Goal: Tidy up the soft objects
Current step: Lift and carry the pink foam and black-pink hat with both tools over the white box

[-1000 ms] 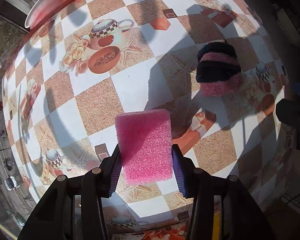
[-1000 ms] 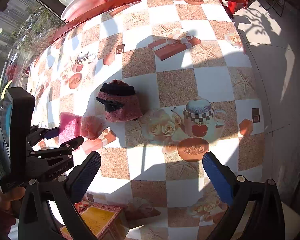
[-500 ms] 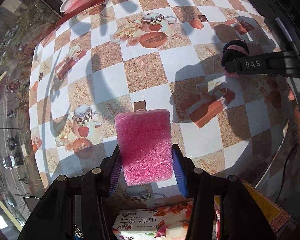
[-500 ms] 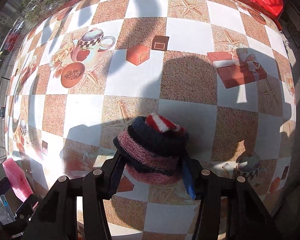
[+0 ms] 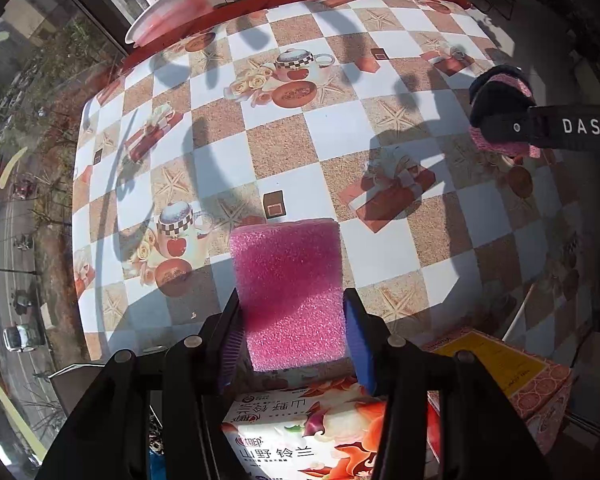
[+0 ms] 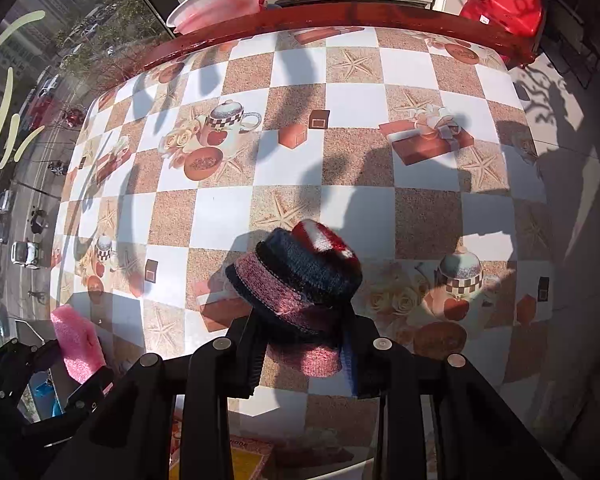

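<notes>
Left-wrist view tissue pack (image 5: 300, 436), right-wrist view red chair (image 6: 508, 4)

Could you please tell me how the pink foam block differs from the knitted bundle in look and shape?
The pink foam block is one flat, even-coloured slab with straight edges; the knitted bundle is a rounded, lumpy roll striped in dark blue, pink, red and white. The block sits in the left tongs, the bundle between the still-closing right tongs. Both are soft and lifted above the checked table.
</notes>
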`<state>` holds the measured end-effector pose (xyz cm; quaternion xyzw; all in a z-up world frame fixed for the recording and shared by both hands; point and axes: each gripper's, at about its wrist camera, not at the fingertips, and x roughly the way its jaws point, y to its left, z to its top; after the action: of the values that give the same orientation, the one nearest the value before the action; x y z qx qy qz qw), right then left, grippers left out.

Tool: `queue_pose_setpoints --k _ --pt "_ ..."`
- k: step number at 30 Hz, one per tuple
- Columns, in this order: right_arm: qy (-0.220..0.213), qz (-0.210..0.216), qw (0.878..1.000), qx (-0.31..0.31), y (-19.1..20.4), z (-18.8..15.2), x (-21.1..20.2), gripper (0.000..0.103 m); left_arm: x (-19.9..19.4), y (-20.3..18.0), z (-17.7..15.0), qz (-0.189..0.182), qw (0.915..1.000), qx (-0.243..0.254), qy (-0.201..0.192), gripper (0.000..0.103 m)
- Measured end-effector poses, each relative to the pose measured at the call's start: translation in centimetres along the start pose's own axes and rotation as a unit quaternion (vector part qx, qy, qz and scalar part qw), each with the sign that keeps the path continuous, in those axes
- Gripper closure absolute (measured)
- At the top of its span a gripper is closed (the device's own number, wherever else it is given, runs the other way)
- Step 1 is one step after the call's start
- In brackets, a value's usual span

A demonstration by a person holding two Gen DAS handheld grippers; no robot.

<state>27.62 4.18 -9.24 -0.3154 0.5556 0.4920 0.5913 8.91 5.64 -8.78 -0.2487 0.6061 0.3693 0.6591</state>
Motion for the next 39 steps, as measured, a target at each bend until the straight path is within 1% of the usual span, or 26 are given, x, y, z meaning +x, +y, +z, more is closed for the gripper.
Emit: queue_pose_setpoints --k 5,10,18,22,27,32,39 --pt "-0.014 -0.001 1.000 0.002 1.1 -2.2 -3.9 0.070 -1.8 0.1 -1.7 -0.004 0.9999 0.003 -0.013 0.052" --pt "-0.022 -0.004 1.000 -0.001 2.9 -5.5 -7.1 0.070 -4.0 0.4 -3.9 -0.008 0.9996 0.006 -0.027 0.052" --pt "-0.032 0.000 0.999 -0.007 6.5 -10.0 -10.6 0.070 -6.9 1.2 -7.8 -0.013 0.9989 0.012 -0.043 0.052" --pt "-0.032 0.007 0.999 -0.016 8.8 -11.9 -11.7 0.070 -8.0 2.1 -9.8 -0.016 0.9986 0.004 -0.050 0.052" --pt "-0.026 0.018 0.999 -0.043 12.4 -13.7 -12.1 0.070 -8.8 4.4 -12.8 -0.011 0.9984 -0.021 -0.051 0.052" --pt "-0.016 0.035 0.996 -0.087 17.3 -14.7 -11.6 0.070 -8.5 7.9 -16.2 0.000 0.9975 -0.060 -0.037 0.052" --pt "0.009 0.057 0.985 -0.161 24.7 -15.8 -9.6 0.070 -7.5 13.1 -21.1 0.015 0.9910 -0.132 -0.013 0.052"
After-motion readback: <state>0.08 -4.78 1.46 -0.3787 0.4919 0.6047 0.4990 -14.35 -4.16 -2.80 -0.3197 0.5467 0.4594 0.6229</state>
